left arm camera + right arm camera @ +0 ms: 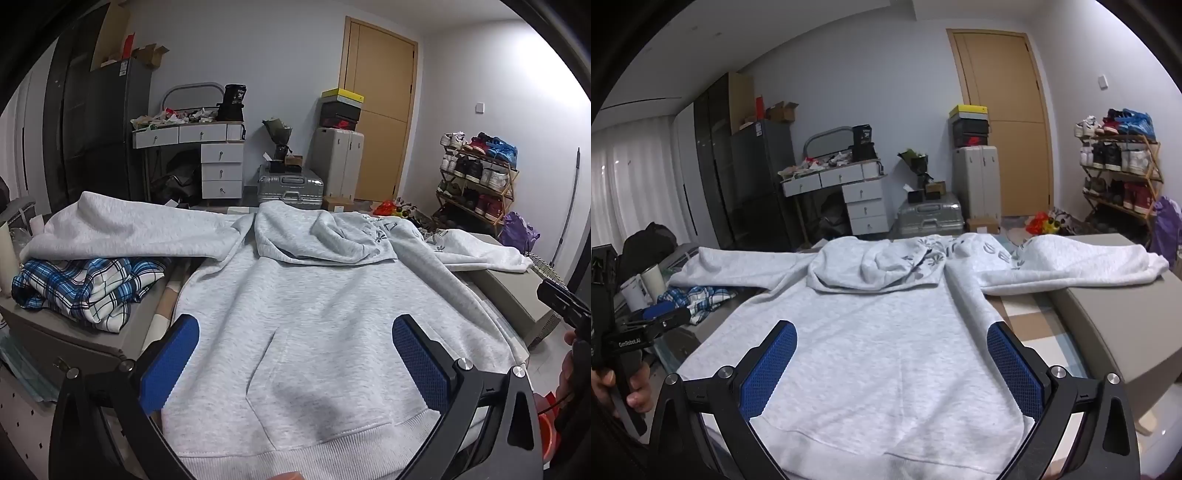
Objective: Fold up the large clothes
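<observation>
Cluttered bedroom | grey hoodie (871,350) flat ahead, sleeves spread, nothing folded | left hand-held gripper (295,354), right hand-held gripper (892,363) released, empty

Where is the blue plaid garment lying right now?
In both views the blue plaid garment lies crumpled at the left, beside the grey hoodie, partly under its outstretched sleeve.

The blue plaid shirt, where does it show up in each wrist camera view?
Left wrist view: blue plaid shirt at left middle, under the grey hoodie's sleeve.
Right wrist view: it sits smaller at the left, below that sleeve.
Shared landmark: the wooden door, upper right in both.
</observation>
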The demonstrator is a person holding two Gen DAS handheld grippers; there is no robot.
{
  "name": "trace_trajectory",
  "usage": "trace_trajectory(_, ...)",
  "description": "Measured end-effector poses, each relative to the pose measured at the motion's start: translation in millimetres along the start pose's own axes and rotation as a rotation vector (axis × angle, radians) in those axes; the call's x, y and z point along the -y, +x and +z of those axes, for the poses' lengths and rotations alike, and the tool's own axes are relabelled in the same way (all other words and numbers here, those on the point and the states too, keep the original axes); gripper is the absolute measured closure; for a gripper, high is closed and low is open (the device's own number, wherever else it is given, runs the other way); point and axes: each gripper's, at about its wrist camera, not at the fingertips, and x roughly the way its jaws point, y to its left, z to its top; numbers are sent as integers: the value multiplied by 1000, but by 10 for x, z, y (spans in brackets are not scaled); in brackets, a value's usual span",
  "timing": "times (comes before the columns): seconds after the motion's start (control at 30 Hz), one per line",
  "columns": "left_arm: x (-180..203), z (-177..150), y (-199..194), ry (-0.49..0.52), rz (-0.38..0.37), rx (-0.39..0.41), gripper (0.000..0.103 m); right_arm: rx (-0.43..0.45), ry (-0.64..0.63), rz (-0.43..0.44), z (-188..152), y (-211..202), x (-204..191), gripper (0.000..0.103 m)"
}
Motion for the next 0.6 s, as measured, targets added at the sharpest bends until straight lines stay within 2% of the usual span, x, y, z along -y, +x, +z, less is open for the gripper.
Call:
trace_trajectory(0.37,28,9,-52,12,1,-6,1,14,9,-4,31,-3,-65,0)
trace_trajectory(0.6,18,-11,38,7,0,-16,1,21,21,-3,-9,-51,57,0)
